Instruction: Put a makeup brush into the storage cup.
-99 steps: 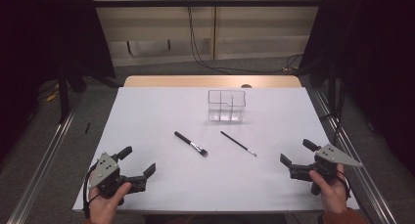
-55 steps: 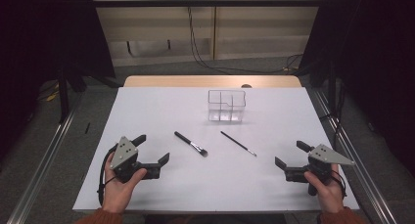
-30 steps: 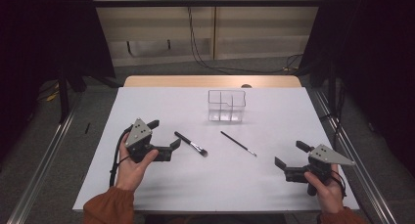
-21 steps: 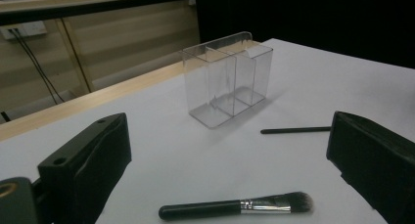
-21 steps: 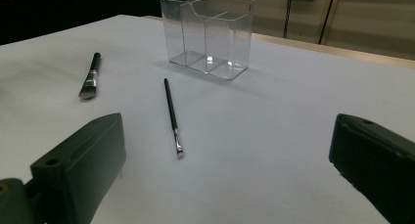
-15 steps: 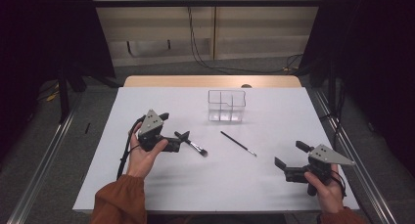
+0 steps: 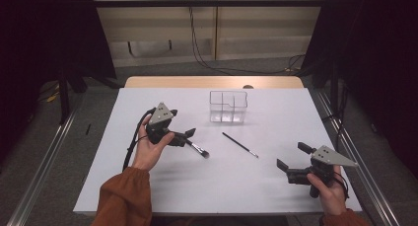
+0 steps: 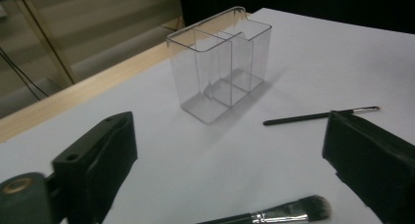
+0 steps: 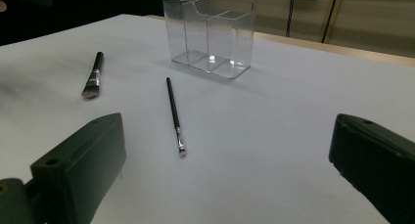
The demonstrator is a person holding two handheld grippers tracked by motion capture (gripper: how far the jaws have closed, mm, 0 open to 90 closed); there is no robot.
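1. Left tool (image 7: pixel 183 137): over the handle end of the thick makeup brush (image 8: pixel 274 215). Jaws wide, just been closing slightly, brush between them, pads not pressing on it.
2. Brush lies flat on the bench (image 7: pixel 162 196), bristles toward the thin brush (image 7: pixel 240 145).
3. Clear organizer (image 7: pixel 227 106) beyond, well apart.
4. Right tool (image 7: pixel 292 163): jaws wide apart, holding nothing, near the bench's right edge.

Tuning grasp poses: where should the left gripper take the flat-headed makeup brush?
Probably mid-handle of the makeup brush, from above, jaws across the shaft. It lies flat on the white table; the bristle end looks too soft to pinch. The left gripper, open, is already at the handle end.
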